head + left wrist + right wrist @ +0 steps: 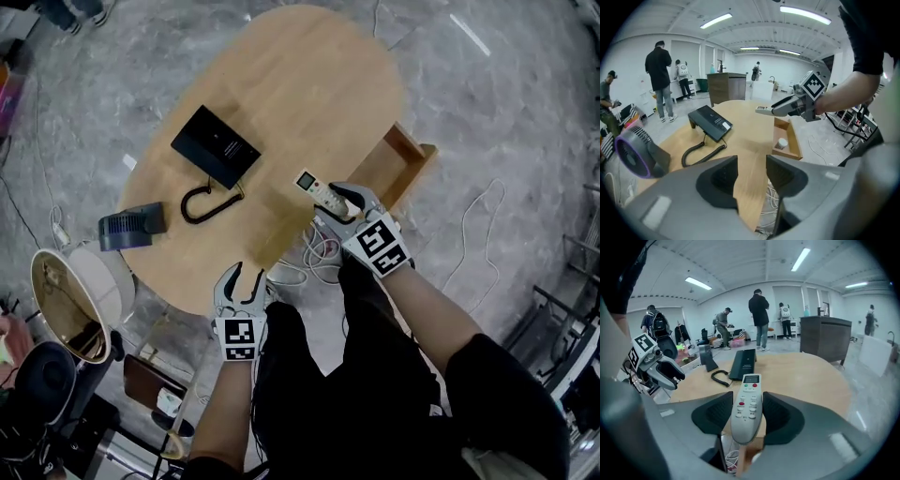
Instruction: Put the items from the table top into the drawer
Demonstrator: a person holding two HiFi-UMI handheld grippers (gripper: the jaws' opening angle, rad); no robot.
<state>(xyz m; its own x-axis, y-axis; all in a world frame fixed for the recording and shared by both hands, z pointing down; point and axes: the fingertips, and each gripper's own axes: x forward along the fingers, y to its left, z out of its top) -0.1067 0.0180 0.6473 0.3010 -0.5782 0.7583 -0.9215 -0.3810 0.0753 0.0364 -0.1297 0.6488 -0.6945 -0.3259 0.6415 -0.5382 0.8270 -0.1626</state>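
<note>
A white remote control [309,184] is clamped between the jaws of my right gripper [334,201], which holds it above the table's near right edge beside the open wooden drawer [406,161]. In the right gripper view the remote [747,405] sticks out past the right gripper [746,409]. A small white item [782,143] lies inside the drawer [776,138]. A black telephone [216,146] with a coiled cord [201,202] and a small dark fan [131,228] rest on the oval wooden table [309,84]. My left gripper [240,282] hangs open and empty off the table's near edge.
A round wicker-lined bin [79,298] stands left of the table. White cables [314,251] trail on the floor under the near edge. Several people [759,317] and a dark counter [824,337] stand beyond the table's far side.
</note>
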